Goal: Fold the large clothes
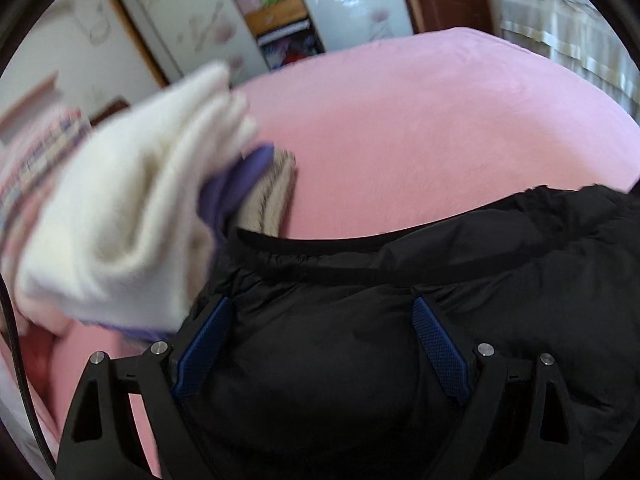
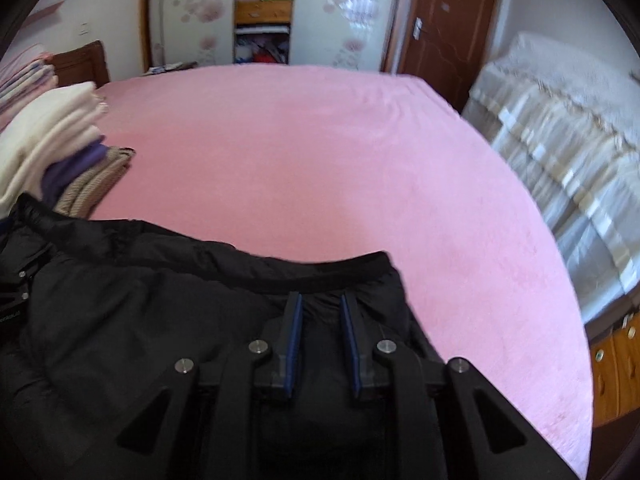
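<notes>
Black jacket lengthwise across pink bed. Right gripper narrowed on hem fabric; left gripper spread wide, above.

No legible text, label, brand, number or sign anywhere in either view. Only a small strip of pale lettering on the black jacket, at the far left edge of the right wrist view, too small and blurred to make out.
</notes>
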Motion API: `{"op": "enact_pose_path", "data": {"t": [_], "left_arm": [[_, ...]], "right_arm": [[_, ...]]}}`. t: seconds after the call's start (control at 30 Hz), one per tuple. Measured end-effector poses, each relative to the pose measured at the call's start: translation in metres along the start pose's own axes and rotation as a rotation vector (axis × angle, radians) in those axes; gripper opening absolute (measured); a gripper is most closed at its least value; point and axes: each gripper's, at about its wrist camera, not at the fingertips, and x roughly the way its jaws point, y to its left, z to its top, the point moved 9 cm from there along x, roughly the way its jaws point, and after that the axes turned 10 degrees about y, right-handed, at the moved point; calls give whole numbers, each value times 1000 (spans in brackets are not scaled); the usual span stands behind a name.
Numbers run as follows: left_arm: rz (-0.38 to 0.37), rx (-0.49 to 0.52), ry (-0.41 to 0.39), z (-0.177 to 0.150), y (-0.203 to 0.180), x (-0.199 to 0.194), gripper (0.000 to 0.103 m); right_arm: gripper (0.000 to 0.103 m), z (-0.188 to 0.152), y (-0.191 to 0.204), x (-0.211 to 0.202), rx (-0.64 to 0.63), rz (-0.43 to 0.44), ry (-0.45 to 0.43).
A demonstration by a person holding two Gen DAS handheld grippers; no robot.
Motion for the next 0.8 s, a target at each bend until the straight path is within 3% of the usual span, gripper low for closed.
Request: {"op": "enact_pose_path", "data": {"t": [0.17,0.3,0.57,0.8], "left_arm": [[-94,-78,33,-8,9,25,92],[-134,-104,36,-12,12,33,93],[-175,-125,36,-15,12,42,94],[-168,-135,25,-20,23,15,94]], "right_arm": [[19,-9,-13,26,78,40,32],[17,-13,-19,37,89,21,28],[17,-16,-23,44,107,13,29],[20,-13,-19,9,93,-1,1]]}}
